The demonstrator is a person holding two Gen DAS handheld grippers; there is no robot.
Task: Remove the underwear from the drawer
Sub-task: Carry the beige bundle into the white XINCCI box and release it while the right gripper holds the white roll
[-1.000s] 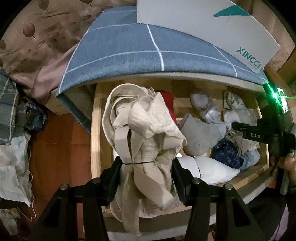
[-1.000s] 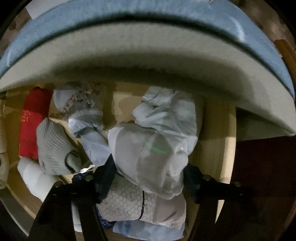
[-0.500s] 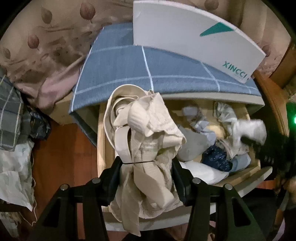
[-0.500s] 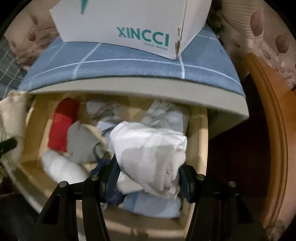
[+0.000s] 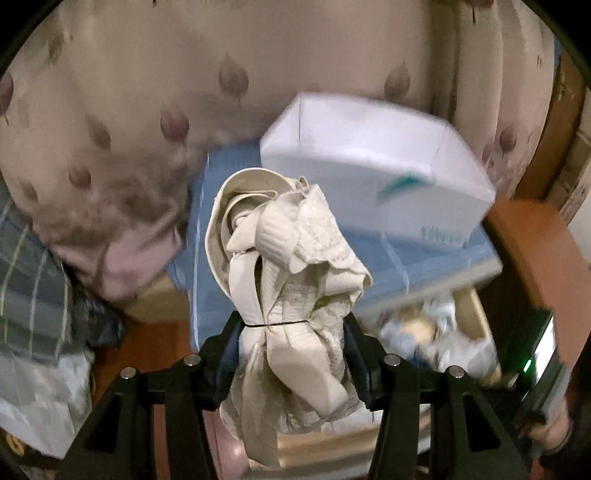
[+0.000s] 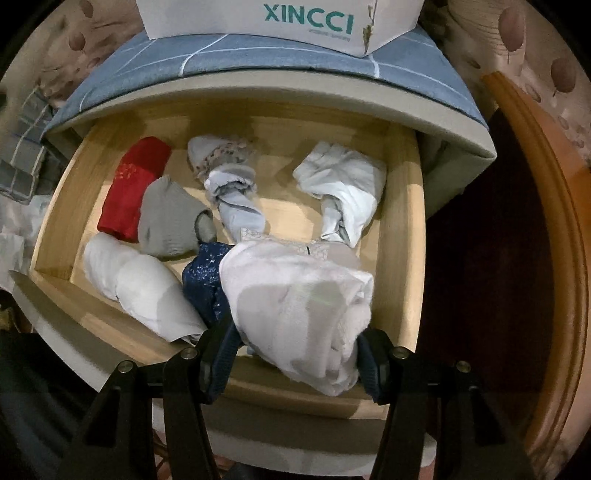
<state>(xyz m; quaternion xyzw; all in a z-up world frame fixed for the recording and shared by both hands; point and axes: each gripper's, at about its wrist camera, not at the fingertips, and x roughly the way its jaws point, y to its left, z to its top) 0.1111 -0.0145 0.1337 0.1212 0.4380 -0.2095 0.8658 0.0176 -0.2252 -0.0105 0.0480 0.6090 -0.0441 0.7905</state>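
My left gripper (image 5: 293, 334) is shut on a cream lace bra (image 5: 291, 266), held high in the air in front of the leaf-print curtain. Its straps and lace hang down between the fingers. My right gripper (image 6: 295, 350) is shut on a white rolled undergarment (image 6: 299, 310), lifted above the front right corner of the open wooden drawer (image 6: 410, 229). In the drawer lie a red roll (image 6: 133, 188), a grey roll (image 6: 168, 221), a white roll (image 6: 136, 284), a navy patterned piece (image 6: 203, 277), a pale blue roll (image 6: 232, 192) and a white bundle (image 6: 343, 188).
A white XINCCI box (image 6: 280, 18) rests on the blue checked pad (image 6: 236, 55) on top of the cabinet. A wooden bed frame (image 6: 550, 221) curves along the right. Plaid cloth and bags (image 5: 33, 280) lie on the floor at left.
The left gripper rose with the bra, so the drawer dropped low and the curtain fills its view. The right gripper lifted the white undergarment up and back out of the drawer.
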